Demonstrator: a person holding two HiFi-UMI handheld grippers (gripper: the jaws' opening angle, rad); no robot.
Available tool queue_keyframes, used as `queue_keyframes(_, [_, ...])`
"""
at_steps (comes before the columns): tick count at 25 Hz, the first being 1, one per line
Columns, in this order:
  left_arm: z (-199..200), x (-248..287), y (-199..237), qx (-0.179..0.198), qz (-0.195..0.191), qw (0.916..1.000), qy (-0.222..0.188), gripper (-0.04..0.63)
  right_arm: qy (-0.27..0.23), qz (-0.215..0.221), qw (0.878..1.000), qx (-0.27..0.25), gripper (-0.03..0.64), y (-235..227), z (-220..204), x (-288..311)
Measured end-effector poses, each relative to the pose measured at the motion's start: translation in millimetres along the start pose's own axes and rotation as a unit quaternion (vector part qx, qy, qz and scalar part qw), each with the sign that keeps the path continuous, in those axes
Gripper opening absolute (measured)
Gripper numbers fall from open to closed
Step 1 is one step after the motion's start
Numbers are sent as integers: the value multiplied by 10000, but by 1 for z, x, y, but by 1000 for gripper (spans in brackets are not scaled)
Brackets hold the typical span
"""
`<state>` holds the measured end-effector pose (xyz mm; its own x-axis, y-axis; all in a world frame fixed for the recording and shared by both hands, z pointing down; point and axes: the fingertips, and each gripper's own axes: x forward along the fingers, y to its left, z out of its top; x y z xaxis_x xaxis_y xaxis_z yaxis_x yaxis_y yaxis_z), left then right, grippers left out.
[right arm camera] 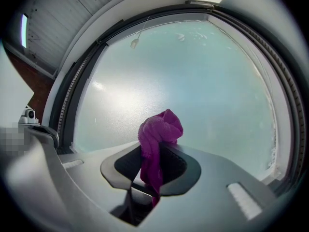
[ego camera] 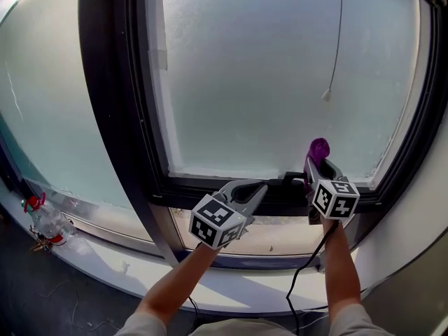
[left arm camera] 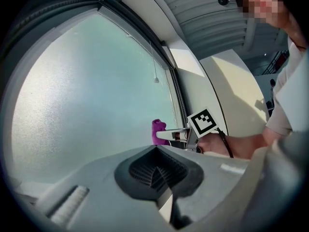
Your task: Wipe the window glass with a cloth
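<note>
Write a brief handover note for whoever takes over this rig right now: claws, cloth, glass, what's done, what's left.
Left claw: shut, empty, held low by the bottom frame.
Right claw: shut on the purple cloth, whose bunched end points at the window glass near its lower edge.
Done: the cloth is gripped; no wiped patch shows.
Left: press the cloth to the glass and wipe, probably working upward.

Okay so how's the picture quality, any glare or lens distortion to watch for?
Head view: the frosted window glass glows evenly, and the window frame bows with the wide lens. Left gripper view: heavy fisheye, black corners. Right gripper view: bright glare on the glass left of the sharp purple cloth.
</note>
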<state>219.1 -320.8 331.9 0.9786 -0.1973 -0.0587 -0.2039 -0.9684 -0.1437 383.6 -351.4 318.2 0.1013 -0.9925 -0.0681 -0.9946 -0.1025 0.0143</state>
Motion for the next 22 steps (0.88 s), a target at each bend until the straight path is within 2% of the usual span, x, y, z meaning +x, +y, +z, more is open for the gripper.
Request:
queue_keyframes(13, [-6, -66, 45, -73, 371, 9993, 26, 0, 179, 620, 9979, 43, 115, 108, -8, 33])
queue_keyframes(22, [-20, -123, 88, -120, 883, 9958, 218, 0, 215, 1050, 9939, 244, 115, 187, -24, 60])
